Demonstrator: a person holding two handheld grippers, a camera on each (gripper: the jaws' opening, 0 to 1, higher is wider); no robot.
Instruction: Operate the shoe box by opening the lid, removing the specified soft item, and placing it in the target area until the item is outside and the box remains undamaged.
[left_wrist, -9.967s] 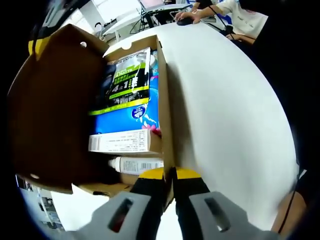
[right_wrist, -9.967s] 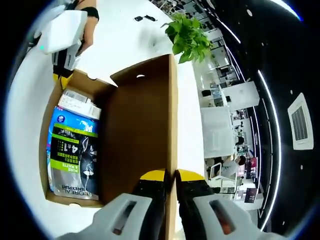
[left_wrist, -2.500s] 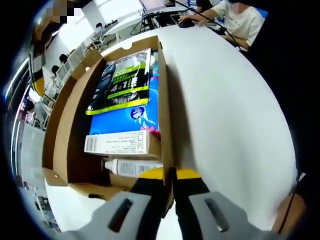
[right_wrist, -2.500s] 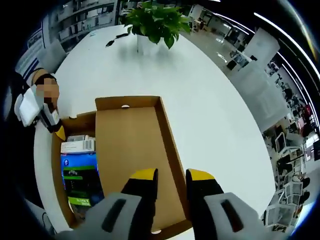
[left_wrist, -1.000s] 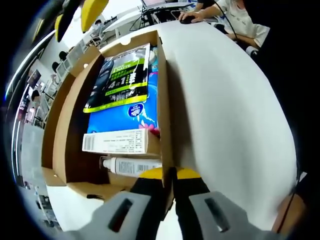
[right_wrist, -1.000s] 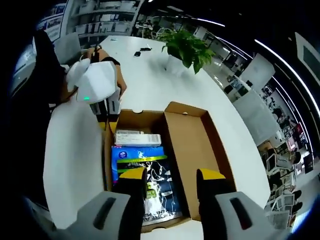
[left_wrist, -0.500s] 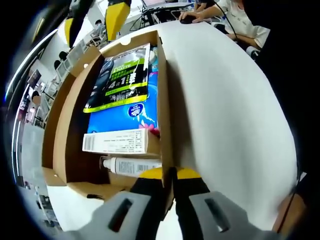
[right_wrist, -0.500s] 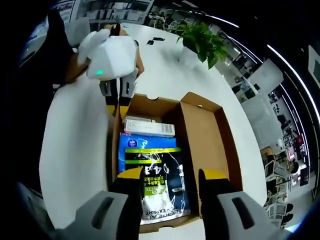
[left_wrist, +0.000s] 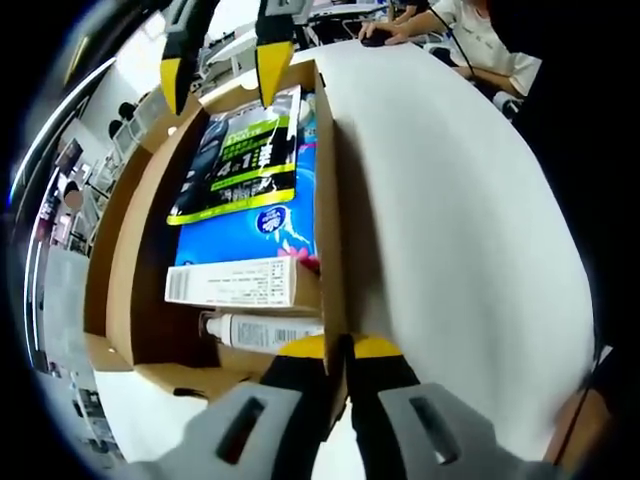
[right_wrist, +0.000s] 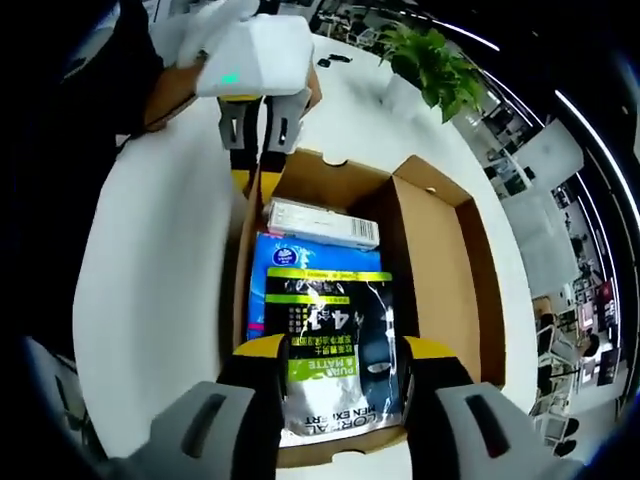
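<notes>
The brown shoe box (left_wrist: 327, 230) lies open on the white table, its lid (right_wrist: 445, 265) folded back flat. Inside lie a black-and-green soft pouch (right_wrist: 335, 345), a blue pack (right_wrist: 300, 258) under it, a white carton (right_wrist: 320, 223) and a white tube (left_wrist: 262, 331). My left gripper (left_wrist: 338, 348) is shut on the box's side wall at the near end, and it shows in the right gripper view as the left gripper (right_wrist: 250, 150). My right gripper (right_wrist: 345, 352) hangs open just above the pouch (left_wrist: 240, 150), its jaws astride it. Its yellow fingertips (left_wrist: 272, 60) hang over the box's far end.
White table (left_wrist: 450, 200) stretches wide beside the box. A potted plant (right_wrist: 432, 55) stands at the table's far side. A person's hand (right_wrist: 175, 90) holds the left gripper. Another person (left_wrist: 470, 25) works at the table's far edge.
My right gripper, open, has come down closer over the box and the pouch. The lid, raised ten seconds ago, now lies flat. The left gripper has stayed shut on the wall.
</notes>
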